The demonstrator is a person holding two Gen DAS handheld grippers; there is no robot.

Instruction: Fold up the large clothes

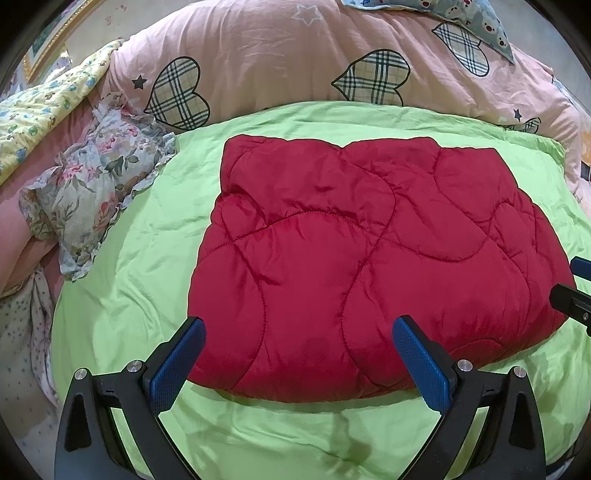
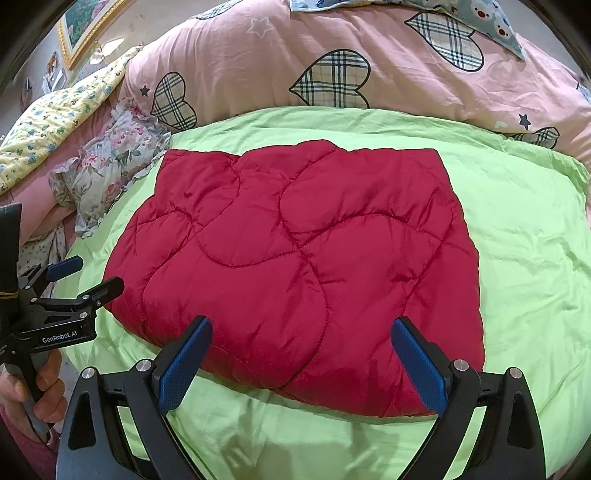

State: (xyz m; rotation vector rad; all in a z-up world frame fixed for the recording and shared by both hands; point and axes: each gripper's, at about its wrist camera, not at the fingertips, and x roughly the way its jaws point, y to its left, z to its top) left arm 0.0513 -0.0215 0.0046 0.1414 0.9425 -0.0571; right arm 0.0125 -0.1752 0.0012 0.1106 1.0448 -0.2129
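Observation:
A red quilted padded garment (image 1: 354,251) (image 2: 295,273) lies folded into a thick rectangle on a light green sheet (image 1: 122,280) (image 2: 528,258). My left gripper (image 1: 299,328) hovers open over the near edge of the red bundle, its blue pads wide apart with nothing between them. My right gripper (image 2: 301,328) also stands open above the bundle's near edge, empty. In the right wrist view the left gripper (image 2: 85,277) shows at the bundle's left corner, held by a hand (image 2: 37,391). The right gripper's fingertips (image 1: 572,291) peek in at the right edge of the left wrist view.
A pink duvet with plaid hearts (image 1: 295,55) (image 2: 332,66) is piled behind the green sheet. A floral ruffled pillow (image 1: 92,192) (image 2: 110,173) lies at the left, beside a yellow patterned quilt (image 1: 40,107) (image 2: 55,118). A framed picture (image 2: 85,26) hangs on the wall.

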